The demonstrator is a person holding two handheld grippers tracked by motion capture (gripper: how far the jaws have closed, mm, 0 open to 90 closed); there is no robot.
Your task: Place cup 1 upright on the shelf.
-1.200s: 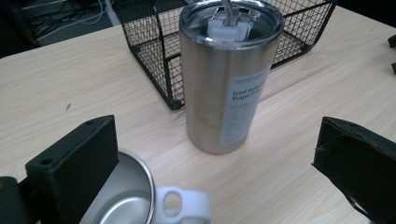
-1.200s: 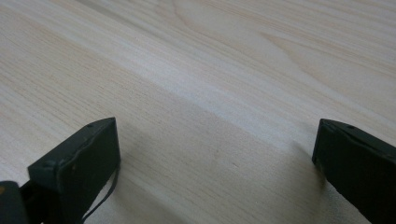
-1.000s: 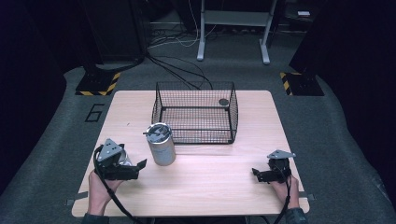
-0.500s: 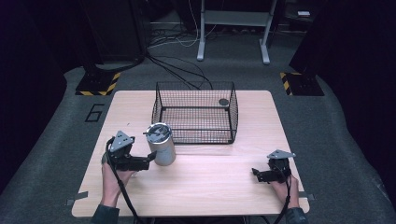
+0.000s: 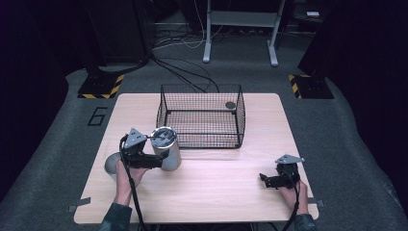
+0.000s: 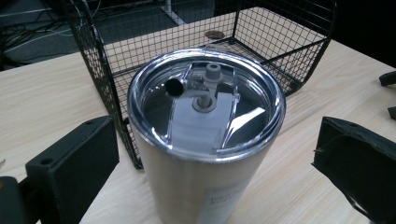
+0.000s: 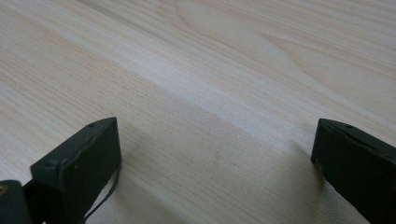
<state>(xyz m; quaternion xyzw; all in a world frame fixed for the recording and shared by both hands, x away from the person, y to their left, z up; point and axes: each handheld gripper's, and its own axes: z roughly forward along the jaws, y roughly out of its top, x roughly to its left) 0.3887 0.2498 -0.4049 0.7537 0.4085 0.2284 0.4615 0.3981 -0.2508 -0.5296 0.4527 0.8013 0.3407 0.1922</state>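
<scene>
- High view: left gripper (image 5: pixel 159 159) now right at the steel tumbler (image 5: pixel 167 148), having moved in from the table's left side over the last second.
- Left gripper view: jaws spread wide, one on each side of the tumbler (image 6: pixel 205 135), neither pressing on it; nothing held yet.
- Tumbler upright on the wooden table (image 5: pixel 216 192), lid on, just in front of the wire basket (image 5: pixel 202 115) at its left corner.
- Right gripper (image 5: pixel 269 180) unmoved, resting low near the table's right front, jaws wide apart over bare wood, holding nothing.
- Meaning, most likely: approach finished; closing on the tumbler next, then probably a lift toward the basket.
</scene>
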